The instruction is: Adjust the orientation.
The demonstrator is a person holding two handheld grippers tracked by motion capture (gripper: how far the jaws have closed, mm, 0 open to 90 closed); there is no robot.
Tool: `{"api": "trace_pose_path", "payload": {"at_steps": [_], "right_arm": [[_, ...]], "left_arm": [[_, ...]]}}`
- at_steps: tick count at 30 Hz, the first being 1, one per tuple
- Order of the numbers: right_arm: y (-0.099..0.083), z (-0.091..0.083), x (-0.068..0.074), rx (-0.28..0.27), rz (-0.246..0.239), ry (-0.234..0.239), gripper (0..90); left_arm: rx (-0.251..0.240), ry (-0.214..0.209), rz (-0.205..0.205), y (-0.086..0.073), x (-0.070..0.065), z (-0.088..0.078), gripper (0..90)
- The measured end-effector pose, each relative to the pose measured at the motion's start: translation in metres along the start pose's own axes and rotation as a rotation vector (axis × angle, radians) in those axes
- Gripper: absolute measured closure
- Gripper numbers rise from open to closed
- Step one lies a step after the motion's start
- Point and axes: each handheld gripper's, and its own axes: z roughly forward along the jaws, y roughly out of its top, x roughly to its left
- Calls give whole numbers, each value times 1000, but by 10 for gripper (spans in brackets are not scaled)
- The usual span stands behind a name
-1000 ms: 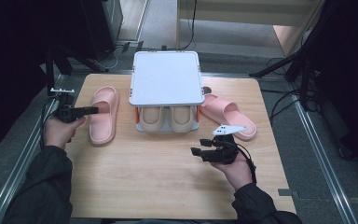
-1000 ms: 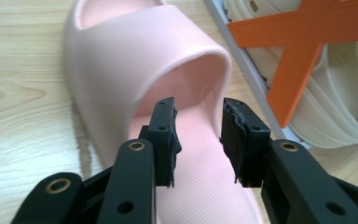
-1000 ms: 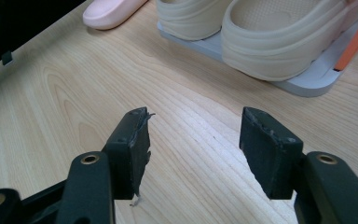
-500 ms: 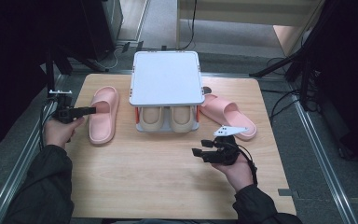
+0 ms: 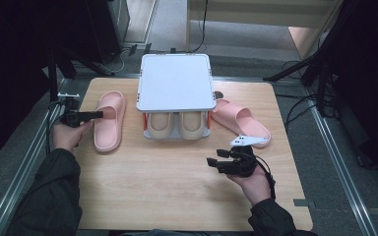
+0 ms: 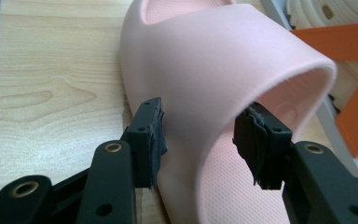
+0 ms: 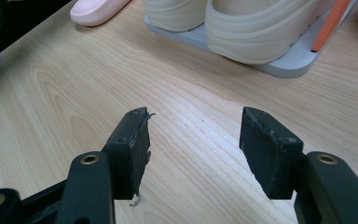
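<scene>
Desk scene: left gripper [image 6: 200,140] jaws just widened, loosely straddling the pink slipper [image 6: 223,84] strap left of the rack [image 5: 176,133]; closing may slip off. Right gripper [image 7: 193,149] open, empty.

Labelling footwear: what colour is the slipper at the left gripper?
Pale pink. The slipper shows best in the left gripper view, its strap between the open jaws.

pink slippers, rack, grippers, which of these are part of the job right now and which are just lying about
In the job:
- left pink slipper, its strap wall between the jaws of the left gripper, which have just been opening
- shoe rack

Lying about:
- right pink slipper, untouched
- beige slippers already on the rack
- right gripper, open over bare table
</scene>
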Motion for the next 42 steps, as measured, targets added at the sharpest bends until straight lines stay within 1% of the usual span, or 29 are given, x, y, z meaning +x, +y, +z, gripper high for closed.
{"api": "trace_pose_path", "payload": {"at_steps": [3, 6, 8, 11, 16, 20, 23, 26, 30, 31, 39, 42], "right_arm": [[-1, -1, 0, -3, 3, -4, 432], [-2, -3, 0, -5, 6, -7, 432], [-2, -3, 0, -3, 5, -7, 432], [-2, -3, 0, -3, 3, -6, 432], [-2, -2, 0, -6, 2, -2, 431], [-2, -2, 1, -3, 3, -1, 428], [-2, -2, 1, -3, 3, 0, 427], [-2, -2, 1, -3, 3, -1, 427], [-1, -1, 1, -3, -1, 0, 427], [-1, -1, 1, -3, -1, 0, 427], [-1, -1, 1, -3, 0, 1, 427], [-1, 0, 1, -2, 0, 2, 426]], "left_arm": [[3, 12, 4, 0, 1, 2, 525], [1, 30, 41, 0, 0, 3, 557], [5, 35, 42, 0, 1, 2, 576], [3, 44, 44, 0, 2, 1, 629], [4, 41, 33, 1, 3, 0, 654], [1, 46, 8, 2, 4, -2, 695], [-4, 53, -4, 2, 6, -4, 742], [-7, 71, -1, 2, 9, -5, 769], [-8, 74, -25, 2, 11, -6, 793], [-6, 79, -22, 2, 12, -7, 802], [-2, 51, -66, 1, 18, -8, 823], [6, 49, -78, 2, 19, -9, 829]]}}
